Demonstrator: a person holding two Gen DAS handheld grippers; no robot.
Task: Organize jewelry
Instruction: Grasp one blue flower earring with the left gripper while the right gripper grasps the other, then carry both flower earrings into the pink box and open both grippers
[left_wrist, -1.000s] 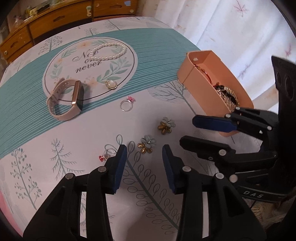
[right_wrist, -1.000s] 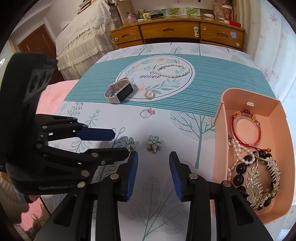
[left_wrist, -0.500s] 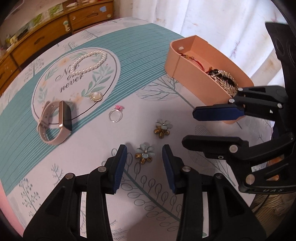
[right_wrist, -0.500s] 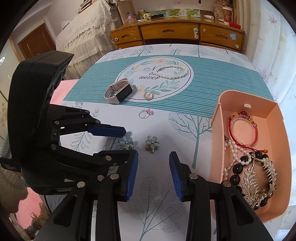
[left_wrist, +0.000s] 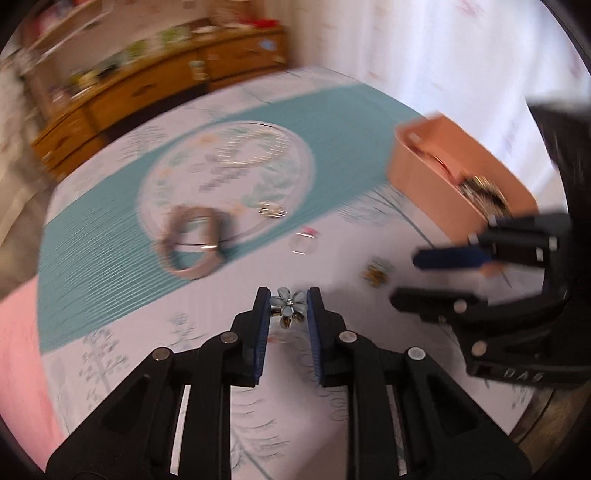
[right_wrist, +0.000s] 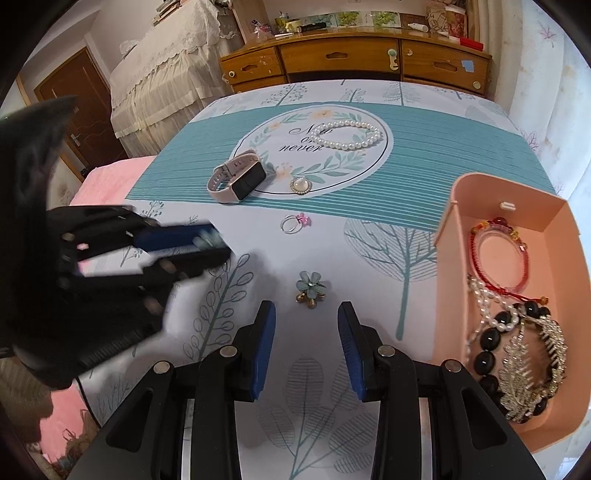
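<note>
Blue petals of one flower earring (left_wrist: 287, 306) sit pinched between the left gripper (left_wrist: 285, 308), whose jaws have just been closing onto it. A second flower earring (right_wrist: 310, 289) lies on the tablecloth (right_wrist: 369, 258) before the right gripper (right_wrist: 306, 328), half-open and empty. One ring (right_wrist: 293, 223), one watch (right_wrist: 236, 180), one pearl bracelet (right_wrist: 347, 134), one brooch (right_wrist: 301, 184) lie beyond; one pink box (right_wrist: 554, 221) stands right.

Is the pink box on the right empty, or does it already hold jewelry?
Holding jewelry: the pink box contains a red bracelet, black beads and a silver leaf comb.
</note>
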